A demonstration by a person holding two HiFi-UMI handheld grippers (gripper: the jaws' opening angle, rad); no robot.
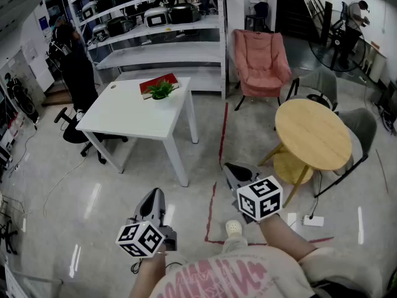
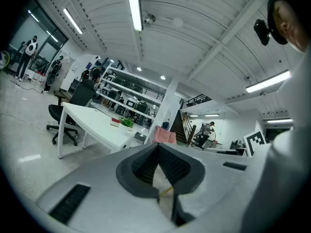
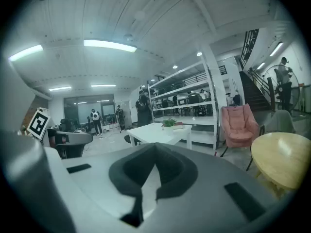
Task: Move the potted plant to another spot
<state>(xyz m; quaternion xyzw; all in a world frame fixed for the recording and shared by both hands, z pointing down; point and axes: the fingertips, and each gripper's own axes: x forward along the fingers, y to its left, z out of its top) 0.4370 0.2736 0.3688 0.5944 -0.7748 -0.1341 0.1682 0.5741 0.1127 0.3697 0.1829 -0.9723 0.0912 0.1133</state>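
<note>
Far off on white table [image 1: 124, 118], potted plant [image 1: 161, 90]; left tool [image 1: 153, 196], right tool [image 1: 234, 170] clenched empty: could knock it over unless opened first

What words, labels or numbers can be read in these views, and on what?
None is readable.
Pink print on the person's shirt: blurred, partly out of frame.
Red book cover: too small.
Cubes on the left gripper and right gripper: square markers only, no words.
</note>
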